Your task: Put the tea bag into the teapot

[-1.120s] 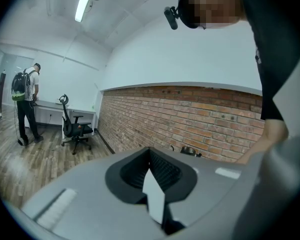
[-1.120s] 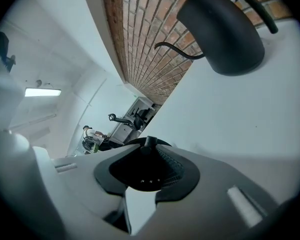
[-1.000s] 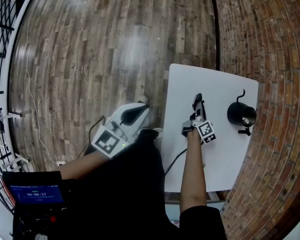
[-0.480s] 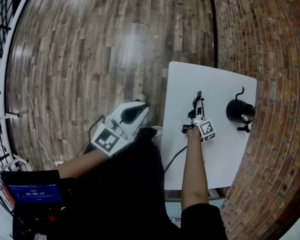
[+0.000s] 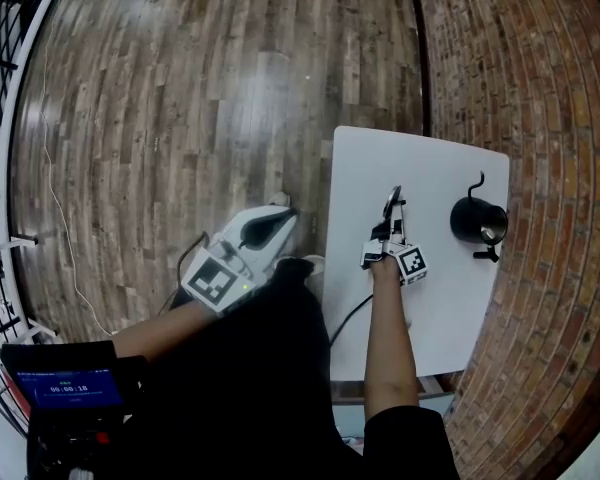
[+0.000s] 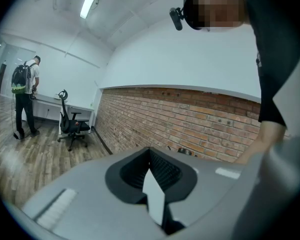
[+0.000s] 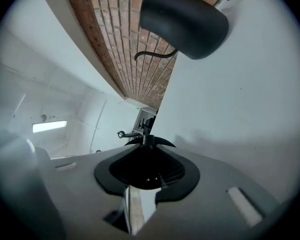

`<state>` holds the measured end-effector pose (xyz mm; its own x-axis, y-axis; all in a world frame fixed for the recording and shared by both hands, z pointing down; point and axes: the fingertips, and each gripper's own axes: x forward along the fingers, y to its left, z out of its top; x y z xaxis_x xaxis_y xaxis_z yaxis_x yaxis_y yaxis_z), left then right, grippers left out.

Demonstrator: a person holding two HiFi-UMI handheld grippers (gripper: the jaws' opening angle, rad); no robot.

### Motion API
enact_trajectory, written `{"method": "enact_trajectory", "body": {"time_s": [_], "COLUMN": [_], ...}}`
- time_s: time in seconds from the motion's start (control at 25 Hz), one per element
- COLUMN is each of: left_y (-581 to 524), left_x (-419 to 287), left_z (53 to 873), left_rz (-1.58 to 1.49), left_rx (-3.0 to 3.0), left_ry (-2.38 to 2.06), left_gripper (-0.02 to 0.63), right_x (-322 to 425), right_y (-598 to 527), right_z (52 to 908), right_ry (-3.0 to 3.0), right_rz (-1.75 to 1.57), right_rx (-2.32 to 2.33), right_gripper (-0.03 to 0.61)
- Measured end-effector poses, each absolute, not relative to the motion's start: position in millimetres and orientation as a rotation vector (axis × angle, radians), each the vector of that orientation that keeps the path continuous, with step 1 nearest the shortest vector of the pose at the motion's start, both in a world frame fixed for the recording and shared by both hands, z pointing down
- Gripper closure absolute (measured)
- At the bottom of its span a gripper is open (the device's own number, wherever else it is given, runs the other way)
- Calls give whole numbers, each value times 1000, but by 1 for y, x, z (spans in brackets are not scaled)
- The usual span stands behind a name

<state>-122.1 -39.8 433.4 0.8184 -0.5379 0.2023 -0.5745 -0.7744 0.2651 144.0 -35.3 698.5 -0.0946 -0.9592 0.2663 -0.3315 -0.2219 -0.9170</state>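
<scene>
Right claw (image 5: 394, 200) barely shifted; teapot (image 5: 477, 222) stands well apart, to its right.

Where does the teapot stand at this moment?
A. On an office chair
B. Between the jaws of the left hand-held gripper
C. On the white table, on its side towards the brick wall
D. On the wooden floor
C: the head view shows the black teapot upright on the white table, close to the edge that runs along the brick wall.
</scene>
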Motion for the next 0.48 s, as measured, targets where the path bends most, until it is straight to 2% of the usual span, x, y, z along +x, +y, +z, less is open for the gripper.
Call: {"method": "enact_trajectory", "body": {"time_s": [0.48], "left_y": [-31], "left_x": [-112], "left_z": [437], "left_rz": [196], "left_rx": [2693], "left_ry": [-767], "left_gripper": [614], "right_x": [146], "right_y": [-31], "right_z": [695], "right_ry": [1331], "right_rz": [-1328], "right_rx": [-1422], "right_gripper": [481]}}
